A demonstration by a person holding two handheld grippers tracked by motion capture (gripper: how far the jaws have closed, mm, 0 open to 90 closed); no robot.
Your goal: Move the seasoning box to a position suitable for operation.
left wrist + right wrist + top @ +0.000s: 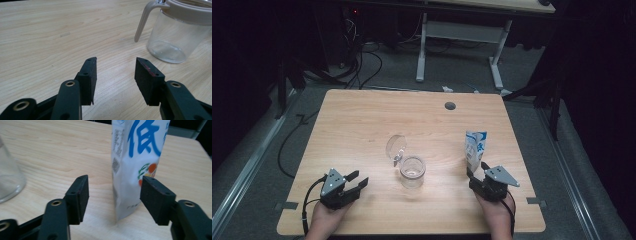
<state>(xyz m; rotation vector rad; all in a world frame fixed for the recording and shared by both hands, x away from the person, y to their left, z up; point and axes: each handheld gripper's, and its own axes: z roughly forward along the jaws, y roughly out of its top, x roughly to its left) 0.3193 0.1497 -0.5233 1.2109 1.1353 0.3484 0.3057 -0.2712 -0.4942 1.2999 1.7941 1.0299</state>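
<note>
My right gripper (113,186), jaws spread, faces the white-and-blue milk carton (136,167); next I close on it to pour into the clear glass jug (412,171).

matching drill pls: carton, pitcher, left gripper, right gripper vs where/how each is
Things:
1. milk carton
2. glass pitcher
3. left gripper
4. right gripper

States:
A. open, just in front of the carton's base
B. open over bare wood, left of the pitcher
C. upright, white with blue print
D. clear, empty, lid flipped up

Pairs: 1-C, 2-D, 3-B, 4-A
</note>
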